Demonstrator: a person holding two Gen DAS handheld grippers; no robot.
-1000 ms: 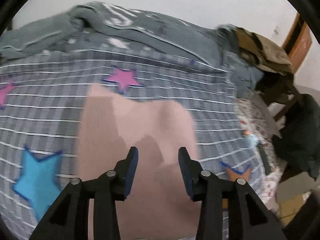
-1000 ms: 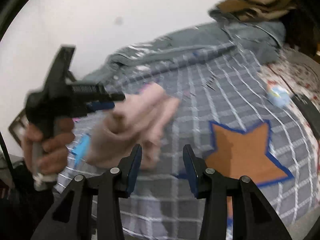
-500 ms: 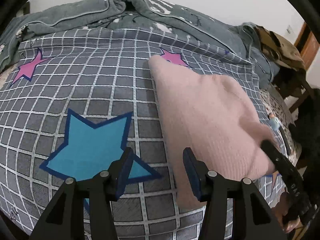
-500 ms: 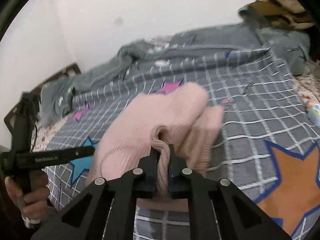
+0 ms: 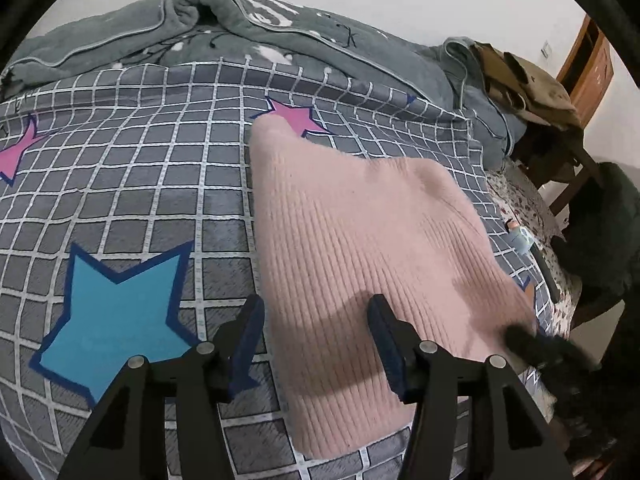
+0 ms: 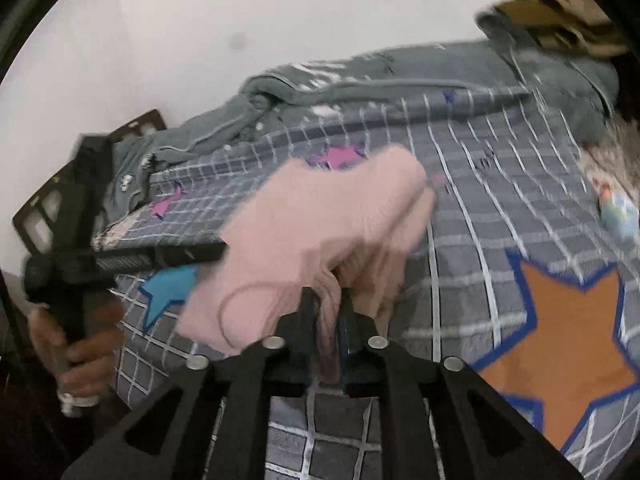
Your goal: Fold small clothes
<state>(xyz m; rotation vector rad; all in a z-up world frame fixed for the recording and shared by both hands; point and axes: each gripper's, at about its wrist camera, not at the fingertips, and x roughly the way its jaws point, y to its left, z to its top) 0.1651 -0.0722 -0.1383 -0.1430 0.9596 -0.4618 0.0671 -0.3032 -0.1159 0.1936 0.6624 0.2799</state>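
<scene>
L gripper (image 5: 316, 330) hovered w/ jaws about half apart and opening, nothing clamped, its tips just over the near edge of the pink ribbed knit garment (image 5: 360, 248). R gripper (image 6: 325, 316) had narrow jaws, opening, w/ a bunched fold of the knit between the pads. Garment lay on soft grey grid-check bedspread (image 5: 160, 184) w/ star patches, part lifted.

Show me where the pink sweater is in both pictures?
Left wrist: the pink sweater fills the middle and right, running from the pink star down to the bottom edge.
Right wrist: it sits bunched in the middle, its near edge between the right gripper fingers.
Shared landmark: the pink star, just behind the sweater's far end in both.
</scene>
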